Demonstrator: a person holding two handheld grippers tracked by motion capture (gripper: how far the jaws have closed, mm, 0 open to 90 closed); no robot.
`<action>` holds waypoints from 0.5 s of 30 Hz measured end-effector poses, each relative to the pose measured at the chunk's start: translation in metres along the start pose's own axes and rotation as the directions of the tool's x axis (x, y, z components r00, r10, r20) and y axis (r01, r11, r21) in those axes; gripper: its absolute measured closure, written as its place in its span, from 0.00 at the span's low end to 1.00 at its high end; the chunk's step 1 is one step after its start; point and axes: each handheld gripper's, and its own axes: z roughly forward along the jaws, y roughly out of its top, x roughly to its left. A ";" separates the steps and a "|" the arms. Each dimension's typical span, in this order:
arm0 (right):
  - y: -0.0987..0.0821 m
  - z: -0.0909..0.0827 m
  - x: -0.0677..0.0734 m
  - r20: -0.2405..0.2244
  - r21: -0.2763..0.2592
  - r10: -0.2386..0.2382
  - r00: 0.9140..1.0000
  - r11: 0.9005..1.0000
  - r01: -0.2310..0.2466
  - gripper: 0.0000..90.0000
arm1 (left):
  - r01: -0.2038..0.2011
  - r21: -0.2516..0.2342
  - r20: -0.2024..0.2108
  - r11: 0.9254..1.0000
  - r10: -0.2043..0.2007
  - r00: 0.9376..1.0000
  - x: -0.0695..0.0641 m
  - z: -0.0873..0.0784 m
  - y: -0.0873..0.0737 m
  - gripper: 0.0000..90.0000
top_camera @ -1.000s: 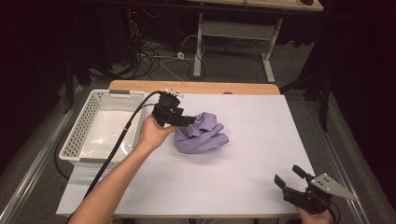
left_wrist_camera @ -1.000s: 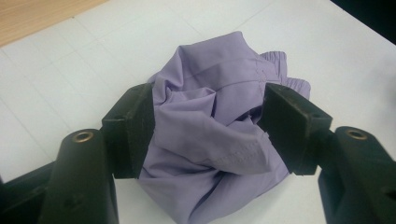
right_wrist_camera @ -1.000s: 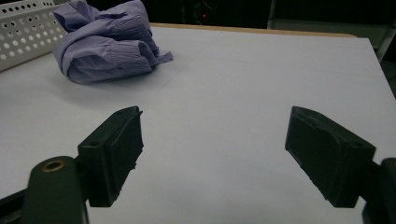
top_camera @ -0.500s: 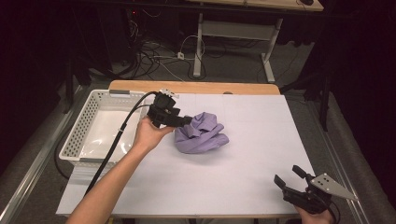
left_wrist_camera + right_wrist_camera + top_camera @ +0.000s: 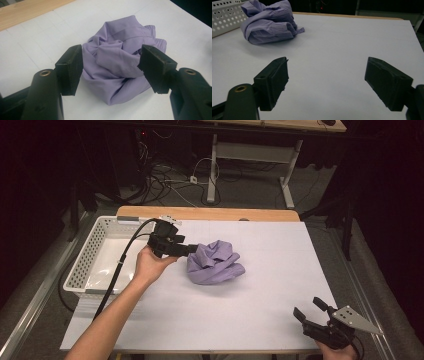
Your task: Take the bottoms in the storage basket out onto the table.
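A crumpled lilac cloth (image 5: pixel 216 262) lies in a heap on the white table top, left of its middle. My left gripper (image 5: pixel 189 250) is held just left of the heap, its tips at the cloth's edge. In the left gripper view the cloth (image 5: pixel 120 62) sits between and beyond the two wide-apart jaws, and the left gripper (image 5: pixel 111 67) is open. My right gripper (image 5: pixel 310 310) rests open near the table's front right corner, far from the cloth. In the right gripper view the cloth (image 5: pixel 269 21) lies far off at the upper left, and nothing is between the right gripper's (image 5: pixel 325 80) jaws.
A white perforated basket (image 5: pixel 95 252) stands at the table's left edge, also seen as the basket (image 5: pixel 224 15) beside the cloth. A wooden strip (image 5: pixel 210 213) runs along the far edge. Beyond it are cables and a desk frame on the floor.
The left gripper has drawn back slightly to the left, so its tips now sit at the cloth's left edge. The right gripper has stayed put.
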 end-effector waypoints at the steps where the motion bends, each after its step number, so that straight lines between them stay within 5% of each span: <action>1: 0.000 0.000 0.000 0.000 0.000 0.000 1.000 1.000 0.000 0.22 | 0.003 -0.003 -0.002 1.000 -0.003 1.000 0.001 -0.001 -0.001 0.39; 15: 0.000 0.000 0.000 -0.001 0.003 0.001 1.000 1.000 -0.001 0.22 | 0.028 -0.023 -0.015 0.999 -0.028 0.999 0.010 -0.014 -0.011 0.39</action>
